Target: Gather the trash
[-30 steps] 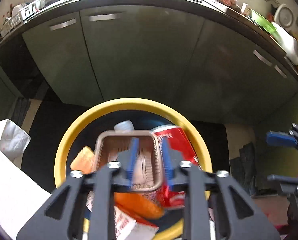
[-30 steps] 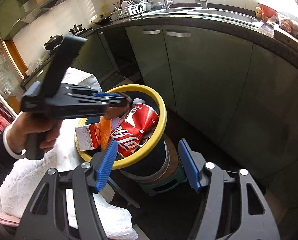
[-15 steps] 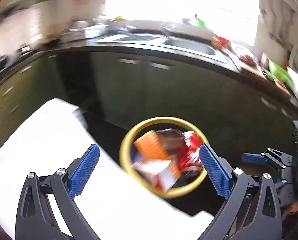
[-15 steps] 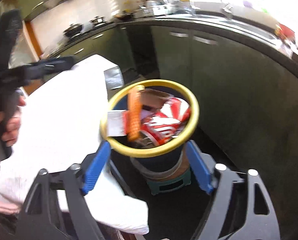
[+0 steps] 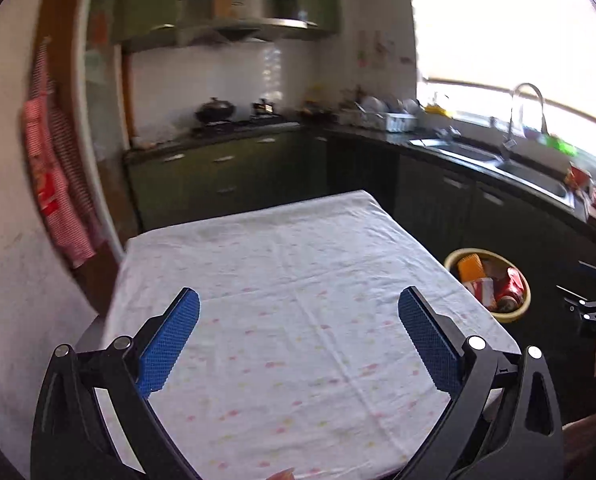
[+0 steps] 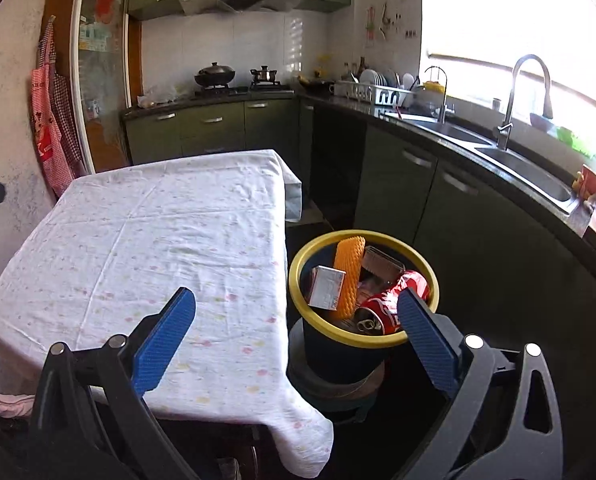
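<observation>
A yellow-rimmed dark bin stands on the floor beside the table's right edge. It holds a crushed red cola can, an orange foam net, a white and orange carton and a brown tray. My right gripper hovers near the bin, its jaws opening with nothing between them. My left gripper is open and empty over the white tablecloth. In the left wrist view the bin lies far right, with the right gripper at the frame edge.
The bin rests on a low round stand. Green cabinets with a dark counter, a sink and a tap line the right side. A stove with a wok is at the back. Red aprons hang on the left wall.
The left gripper let go of the brown tray over the bin, opened wide and swung left and up to the table. The right gripper widened and drew back from the bin.
</observation>
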A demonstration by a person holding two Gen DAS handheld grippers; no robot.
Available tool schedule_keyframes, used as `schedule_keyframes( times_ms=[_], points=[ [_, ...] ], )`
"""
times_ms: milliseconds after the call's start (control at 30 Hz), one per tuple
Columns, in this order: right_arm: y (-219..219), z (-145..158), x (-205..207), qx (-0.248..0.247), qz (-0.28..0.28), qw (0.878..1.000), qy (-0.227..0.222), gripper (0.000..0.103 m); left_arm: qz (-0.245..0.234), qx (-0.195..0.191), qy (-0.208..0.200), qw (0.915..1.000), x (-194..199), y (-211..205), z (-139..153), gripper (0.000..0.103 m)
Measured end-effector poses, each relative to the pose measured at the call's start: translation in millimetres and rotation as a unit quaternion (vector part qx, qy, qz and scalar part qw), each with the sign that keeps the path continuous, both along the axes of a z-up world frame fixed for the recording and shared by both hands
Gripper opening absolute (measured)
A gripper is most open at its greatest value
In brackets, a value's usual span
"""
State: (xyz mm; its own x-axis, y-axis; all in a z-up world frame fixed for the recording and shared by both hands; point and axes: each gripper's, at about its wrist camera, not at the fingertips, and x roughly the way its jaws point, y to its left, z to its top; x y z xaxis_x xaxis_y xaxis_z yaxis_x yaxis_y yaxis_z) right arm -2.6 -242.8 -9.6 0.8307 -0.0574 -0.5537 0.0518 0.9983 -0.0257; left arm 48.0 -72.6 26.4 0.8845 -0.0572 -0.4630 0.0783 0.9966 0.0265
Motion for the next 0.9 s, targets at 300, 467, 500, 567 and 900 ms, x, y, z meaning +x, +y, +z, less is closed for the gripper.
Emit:
schedule_keyframes(
  times_ms=[300,467,500,567,900],
  points=[
    [21.4,23.5,-11.1,-0.01,0.012,0.999,-0.028,0.096,0.045,-0.019,-0.034,0.9982,-45.3,47.6,9.4,0.098],
    [24.8,26.0,-12.8,-0.01,0.012,0.999,-0.032,0.096,0.046,-0.02,-0.027,0.9984,-46.5,46.6,4.8,0.098],
    [24.6,26.1,-12.9,-0.009,0.012,0.999,-0.032,0.096,0.045,-0.02,-0.025,0.9985,-45.8,46.2,3.8,0.098],
    [23.6,27.0,-12.1,-0.006,0.011,0.999,-0.033,0.096,0.044,-0.018,-0.022,0.9986,-45.5,43.8,2.7,0.098],
    [19.1,27.1,-11.2,-0.002,0.005,0.999,-0.035,0.096,0.038,-0.012,-0.015,0.9991,-40.4,35.2,0.0,0.098]
  ],
)
